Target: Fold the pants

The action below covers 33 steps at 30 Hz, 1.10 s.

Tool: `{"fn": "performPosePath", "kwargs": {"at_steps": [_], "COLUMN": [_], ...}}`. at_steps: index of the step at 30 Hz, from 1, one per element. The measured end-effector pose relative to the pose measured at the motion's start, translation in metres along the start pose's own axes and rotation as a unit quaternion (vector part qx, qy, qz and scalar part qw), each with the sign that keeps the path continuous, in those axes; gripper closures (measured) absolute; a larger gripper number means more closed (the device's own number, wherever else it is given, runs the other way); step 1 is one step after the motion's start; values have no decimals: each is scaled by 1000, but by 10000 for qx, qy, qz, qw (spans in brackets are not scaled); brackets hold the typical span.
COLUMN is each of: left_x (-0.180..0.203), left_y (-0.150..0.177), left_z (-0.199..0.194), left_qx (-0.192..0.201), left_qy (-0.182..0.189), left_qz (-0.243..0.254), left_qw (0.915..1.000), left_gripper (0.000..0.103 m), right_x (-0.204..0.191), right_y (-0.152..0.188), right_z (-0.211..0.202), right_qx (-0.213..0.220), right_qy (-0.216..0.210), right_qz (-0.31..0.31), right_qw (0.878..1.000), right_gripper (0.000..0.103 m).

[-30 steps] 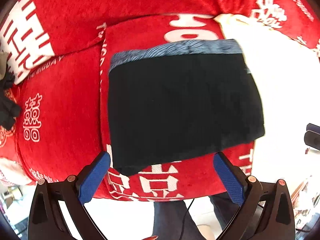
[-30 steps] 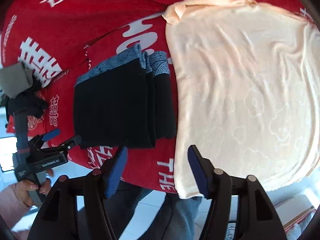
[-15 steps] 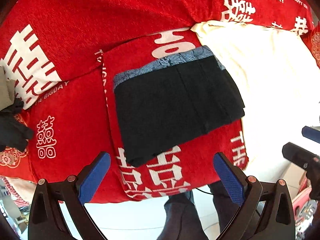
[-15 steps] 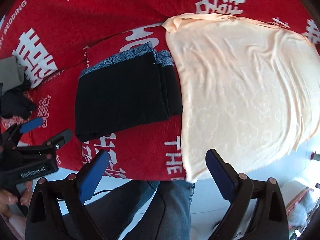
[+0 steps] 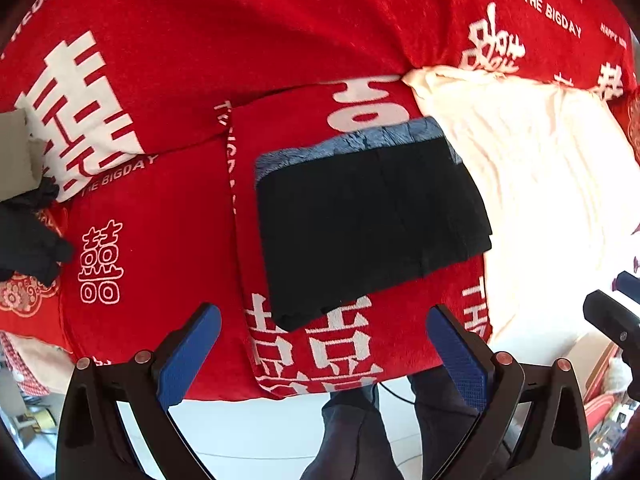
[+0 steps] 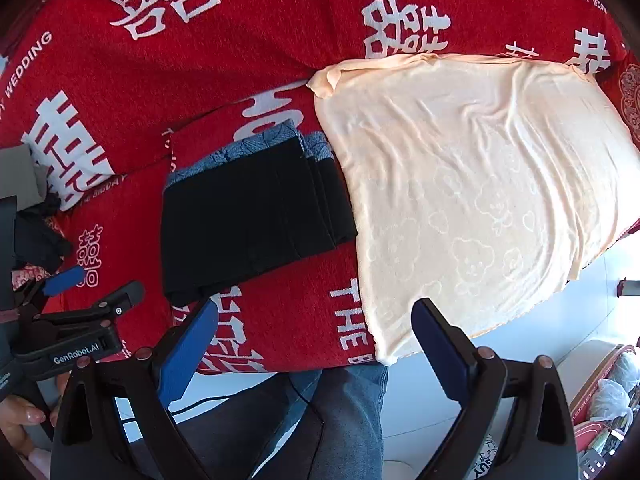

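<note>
The black pants (image 5: pixel 368 224) lie folded into a compact rectangle on the red bedspread (image 5: pixel 168 208), a blue-grey patterned waistband along their far edge. In the right wrist view the same pants (image 6: pixel 248 220) show stacked folded layers at their right side. My left gripper (image 5: pixel 324 332) hovers above the near edge of the bundle, open, nothing between its blue pads. My right gripper (image 6: pixel 316 328) hangs above the bed's front edge, right of the pants, open and empty. The left gripper (image 6: pixel 96 296) also appears at the left of the right wrist view.
A cream blanket (image 6: pixel 472 200) covers the bed right of the pants. A dark garment (image 5: pixel 28 236) and a grey item (image 5: pixel 16 152) lie at the left. The person's legs in jeans (image 6: pixel 344 412) stand by the bed's front edge above white floor.
Both grippers have risen away from the pants, so the bundle looks smaller. The right gripper's jaws widened and it shifted right. The pants stayed still.
</note>
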<state>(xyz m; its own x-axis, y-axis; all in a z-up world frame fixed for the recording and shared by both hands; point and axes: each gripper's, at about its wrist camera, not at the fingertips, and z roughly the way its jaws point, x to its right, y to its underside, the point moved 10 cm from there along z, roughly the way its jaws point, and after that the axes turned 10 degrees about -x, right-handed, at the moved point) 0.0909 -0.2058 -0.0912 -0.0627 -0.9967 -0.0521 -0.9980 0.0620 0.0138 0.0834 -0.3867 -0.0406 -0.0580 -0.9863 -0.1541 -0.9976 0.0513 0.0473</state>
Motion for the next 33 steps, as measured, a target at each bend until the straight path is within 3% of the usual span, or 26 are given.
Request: {"fn": "performPosePath", "kwargs": {"at_steps": [20,33], "left_x": [-18,-39], "left_y": [10,18], "left_z": [-14,-18], "left_qx": [218,411], "left_qy": [205,200], "left_qz": [-244,-663], "left_qw": [9993,9968], "left_gripper": [0,0], "right_x": [-24,-29], "right_y": [4,16], "right_z": [-13,-8], "right_qx": [182,311], "right_qy": [104,146], "right_qz": [-263,-292], "right_qw": [9994,9990], "right_gripper": [5,5]}}
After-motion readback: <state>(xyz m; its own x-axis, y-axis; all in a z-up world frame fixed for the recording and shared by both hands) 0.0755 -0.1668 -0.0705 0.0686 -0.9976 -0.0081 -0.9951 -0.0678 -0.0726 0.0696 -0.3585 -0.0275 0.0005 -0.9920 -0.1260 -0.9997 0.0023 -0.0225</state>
